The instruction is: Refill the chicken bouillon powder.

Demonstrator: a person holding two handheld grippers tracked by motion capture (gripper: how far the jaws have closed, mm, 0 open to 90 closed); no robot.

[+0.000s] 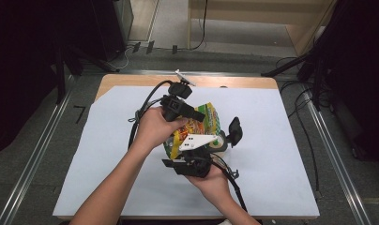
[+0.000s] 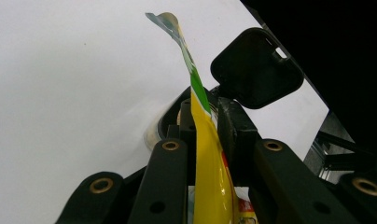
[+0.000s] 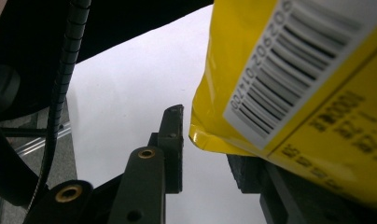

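High view: a yellow snack bag [image 1: 199, 129] is held above the white-covered surface [image 1: 272, 140] near its middle, between the left gripper [image 1: 190, 112] at its upper edge and the right gripper [image 1: 197, 157] at its lower end; a roll of tape [image 1: 220, 142] lies just beside the bag on the surface. Left gripper view: the jaws are clenched on the bag's sealed edge [image 2: 210, 154], which rises upright between them to a torn-looking corner, with the other gripper's black pad [image 2: 256, 67] beyond. Right gripper view: the bag [image 3: 289, 79], barcode side showing, lies against the right-hand jaw, while the left-hand jaw [image 3: 172, 144] stands apart from it with a gap of daylight, so this grip reads as released. Judgement: the bag is lifted and secured by the left gripper; the work in hand appears to be opening or regripping it, and whether the seal is parted cannot be told. The right gripper's fresh hold remains outstanding.
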